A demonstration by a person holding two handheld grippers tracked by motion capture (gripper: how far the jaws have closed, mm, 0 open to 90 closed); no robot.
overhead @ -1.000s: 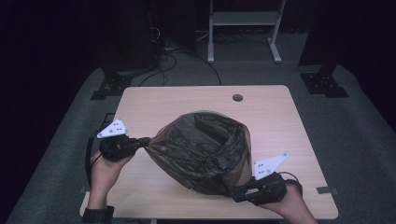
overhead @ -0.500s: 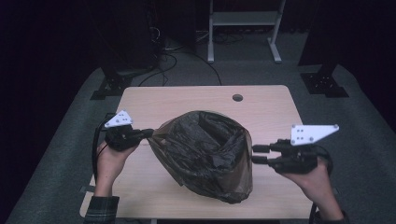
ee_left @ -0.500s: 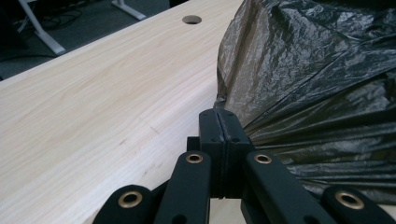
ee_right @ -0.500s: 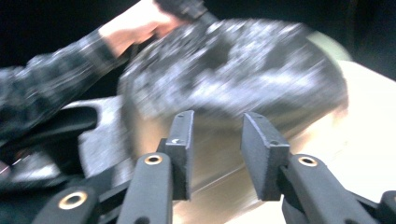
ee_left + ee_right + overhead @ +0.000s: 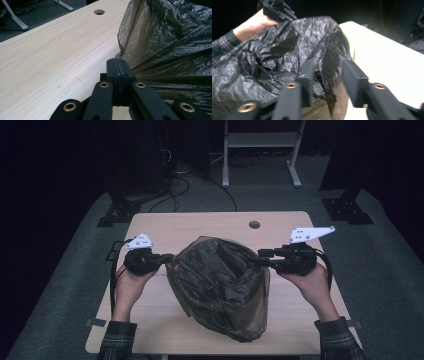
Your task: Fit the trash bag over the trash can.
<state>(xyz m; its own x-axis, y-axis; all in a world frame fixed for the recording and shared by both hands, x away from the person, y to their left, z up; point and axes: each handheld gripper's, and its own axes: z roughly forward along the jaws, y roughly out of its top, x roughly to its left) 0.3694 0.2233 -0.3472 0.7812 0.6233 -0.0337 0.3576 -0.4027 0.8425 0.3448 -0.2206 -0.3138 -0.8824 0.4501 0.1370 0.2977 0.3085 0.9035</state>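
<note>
A black bag (image 5: 220, 287) stands open on the table (image 5: 200, 222), stretched between the two grippers.

The left gripper (image 5: 169, 258) has its jaws pressed tight together in the left gripper view, with the edge of the bag (image 5: 165, 45) pinched between them; the film fans out from the fingertips (image 5: 117, 65) and rises beyond them (the pinch itself is thin, just a fold of plastic). In the high view this gripper meets the bag's left rim, and the bag's body lies beside and past its tips, toward the middle of the table.

The right gripper (image 5: 261, 255) reaches the opposite rim in the high view. In the right gripper view its jaws stand apart with a clear gap, and they have just been closing; a fold of the bag (image 5: 287, 52) hangs in the gap between the fingers (image 5: 308, 75), nearer the left one, but the picture is blurred and I cannot tell whether either pad presses on it. Beyond these fingers the bag's crumpled inside spreads away to the far hand and its gripper (image 5: 277, 10), which holds the other rim.
</note>
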